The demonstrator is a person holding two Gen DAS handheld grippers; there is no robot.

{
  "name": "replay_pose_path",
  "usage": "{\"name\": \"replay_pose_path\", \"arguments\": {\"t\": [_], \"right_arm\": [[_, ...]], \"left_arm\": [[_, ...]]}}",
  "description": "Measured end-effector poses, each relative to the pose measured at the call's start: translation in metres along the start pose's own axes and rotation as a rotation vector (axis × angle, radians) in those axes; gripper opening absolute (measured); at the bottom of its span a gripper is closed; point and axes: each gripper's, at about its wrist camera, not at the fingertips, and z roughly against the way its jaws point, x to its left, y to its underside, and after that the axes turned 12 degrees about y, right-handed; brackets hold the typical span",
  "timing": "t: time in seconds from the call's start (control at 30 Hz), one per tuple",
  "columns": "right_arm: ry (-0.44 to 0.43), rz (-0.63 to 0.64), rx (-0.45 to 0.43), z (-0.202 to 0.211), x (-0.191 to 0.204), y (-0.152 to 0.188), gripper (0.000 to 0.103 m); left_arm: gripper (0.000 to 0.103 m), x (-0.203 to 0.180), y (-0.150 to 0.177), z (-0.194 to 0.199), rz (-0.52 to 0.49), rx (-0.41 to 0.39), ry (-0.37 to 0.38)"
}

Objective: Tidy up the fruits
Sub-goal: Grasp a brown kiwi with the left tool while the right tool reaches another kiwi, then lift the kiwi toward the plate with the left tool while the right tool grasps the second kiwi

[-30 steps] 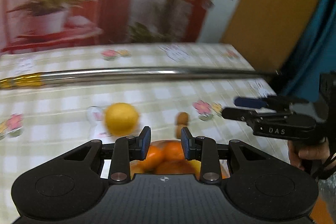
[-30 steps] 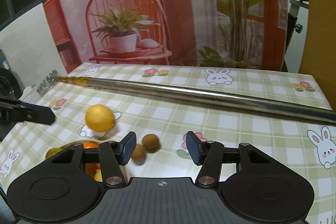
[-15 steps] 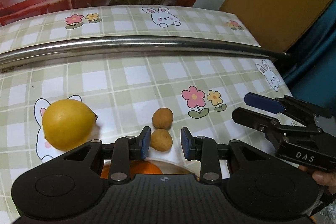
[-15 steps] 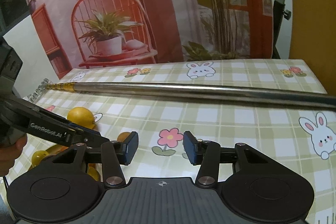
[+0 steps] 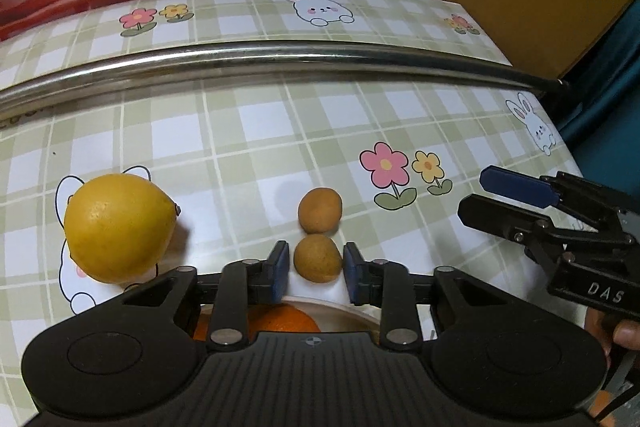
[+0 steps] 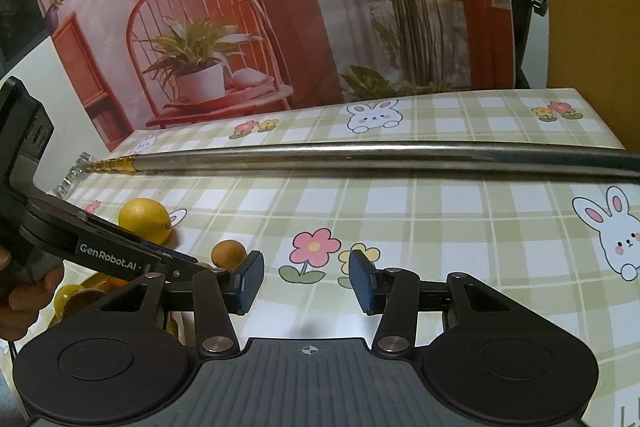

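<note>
Two small brown fruits lie on the checked tablecloth. The nearer one sits between the pads of my left gripper, which is shut on it. Just beyond it lies the second brown fruit. A yellow lemon rests to the left. Under the left gripper, a bowl holds an orange. My right gripper hovers over the cloth to the right, open with nothing between its fingers.
A long steel pole lies across the table behind the fruit. A hand holds the left gripper's handle. A printed backdrop stands behind the far table edge. The table's right edge drops off near the right gripper.
The left gripper has come down and forward from over the bowl, so its pads now flank the nearer brown fruit and have closed in. The right gripper's jaws narrowed slightly.
</note>
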Motion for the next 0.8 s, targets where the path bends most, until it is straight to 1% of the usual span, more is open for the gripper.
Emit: {"name": "replay_pose_path", "arguments": {"t": [0.13,0.23,0.43,0.63,0.73,0.8], "right_arm": [[-0.001,-0.004,0.007,-0.001,0.001,0.002,0.044],[-0.002,-0.003,0.013,-0.002,0.002,0.003,0.044],[-0.012,0.004,0.009,-0.003,0.007,0.003,0.044],[-0.038,0.076,-0.009,-0.014,0.034,0.002,0.039],[-0.053,0.121,-0.018,-0.022,0.051,-0.001,0.035],[-0.056,0.153,-0.028,-0.027,0.061,-0.002,0.034]], "left_arm": [[0.028,-0.004,0.004,0.004,-0.04,-0.028,-0.031],[0.028,-0.009,0.007,0.013,-0.063,-0.059,-0.033],[0.028,-0.021,0.02,0.047,-0.126,-0.164,-0.079],[0.028,-0.018,0.037,0.087,-0.117,-0.268,-0.112],[0.028,-0.012,0.048,0.105,-0.089,-0.314,-0.13],[0.028,-0.009,0.053,0.112,-0.064,-0.338,-0.147]]}}
